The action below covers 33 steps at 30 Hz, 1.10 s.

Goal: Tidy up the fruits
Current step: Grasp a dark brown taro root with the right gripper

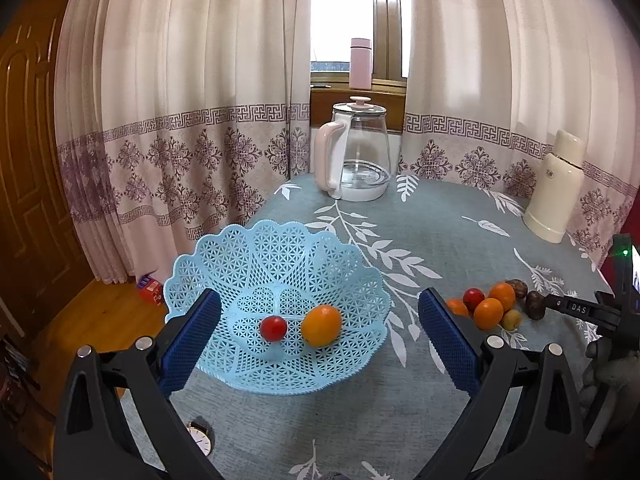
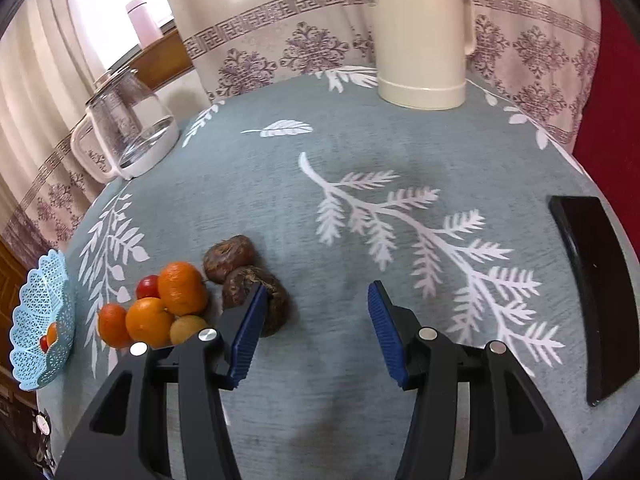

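A light blue lattice basket with a scalloped rim sits near the left edge of the tabletop, which is covered by a grey-blue cloth printed with white leaves. Inside the basket lie a small red fruit and, just beside it, a larger orange.

The remaining fruit forms a tight cluster on the cloth to the basket's right: three oranges of differing size, a small red fruit behind them, a little yellowish one in front, and two dark brown wrinkled fruits at the cluster's right side.

The left gripper hovers in front of the basket with its blue-padded jaws spread wide and nothing between them. The right gripper is likewise wide apart and empty, its left pad just in front of the nearer brown fruit; whether they touch is unclear.

Farther back stand a glass kettle with a pink handle and a cream thermos jug. A dark flat object lies at the right edge, before patterned curtains.
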Available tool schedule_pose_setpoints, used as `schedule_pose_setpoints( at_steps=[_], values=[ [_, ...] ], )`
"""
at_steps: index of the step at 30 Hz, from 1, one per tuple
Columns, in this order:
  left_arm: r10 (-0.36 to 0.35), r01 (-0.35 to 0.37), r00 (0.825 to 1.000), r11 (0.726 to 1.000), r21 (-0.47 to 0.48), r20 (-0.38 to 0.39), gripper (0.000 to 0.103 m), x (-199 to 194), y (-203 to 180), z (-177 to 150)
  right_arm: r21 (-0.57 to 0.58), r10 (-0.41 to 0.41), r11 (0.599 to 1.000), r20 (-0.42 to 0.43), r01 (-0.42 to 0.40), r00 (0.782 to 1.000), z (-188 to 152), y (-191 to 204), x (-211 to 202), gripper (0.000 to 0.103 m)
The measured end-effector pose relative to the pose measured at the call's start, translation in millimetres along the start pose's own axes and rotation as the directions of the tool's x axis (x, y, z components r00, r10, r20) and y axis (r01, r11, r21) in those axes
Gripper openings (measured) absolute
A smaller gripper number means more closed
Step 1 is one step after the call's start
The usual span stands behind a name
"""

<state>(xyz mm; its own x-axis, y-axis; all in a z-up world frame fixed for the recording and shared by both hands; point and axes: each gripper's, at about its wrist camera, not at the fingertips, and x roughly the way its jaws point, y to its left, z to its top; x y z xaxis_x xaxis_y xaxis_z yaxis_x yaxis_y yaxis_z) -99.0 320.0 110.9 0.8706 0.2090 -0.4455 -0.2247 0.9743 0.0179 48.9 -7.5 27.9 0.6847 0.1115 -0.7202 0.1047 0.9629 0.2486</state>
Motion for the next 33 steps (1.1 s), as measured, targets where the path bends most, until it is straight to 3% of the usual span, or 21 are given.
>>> schedule_pose_setpoints(
  at_steps=[10,19,26,33],
  values=[
    [-0.002,0.002,1.0,1.0,-0.001,0.002,0.1,-2.1,-0.6,0.7,0.022,0.003,1.0,0.022,-0.004,1.0,-1.3,-7.9,-13.5,0.053],
    [-0.004,0.004,1.0,1.0,-0.001,0.004,0.1,-4.0,-3.0,0.6,-0.051,0.114,0.992,0.006,-0.114,0.993,-3.8,27.7,-14.6,0.053],
    [-0.001,0.001,1.0,1.0,-0.005,0.011,0.1,-6.9,-2.5,2.7,-0.086,0.084,0.993,-0.028,-0.087,0.996,-5.1,46.6,7.6,0.055],
    [-0.003,0.003,1.0,1.0,0.001,0.002,0.1,-4.8,-3.1,2.3,-0.06,0.072,0.995,-0.051,-0.075,0.996,-7.3,37.4,22.4,0.054]
  ],
)
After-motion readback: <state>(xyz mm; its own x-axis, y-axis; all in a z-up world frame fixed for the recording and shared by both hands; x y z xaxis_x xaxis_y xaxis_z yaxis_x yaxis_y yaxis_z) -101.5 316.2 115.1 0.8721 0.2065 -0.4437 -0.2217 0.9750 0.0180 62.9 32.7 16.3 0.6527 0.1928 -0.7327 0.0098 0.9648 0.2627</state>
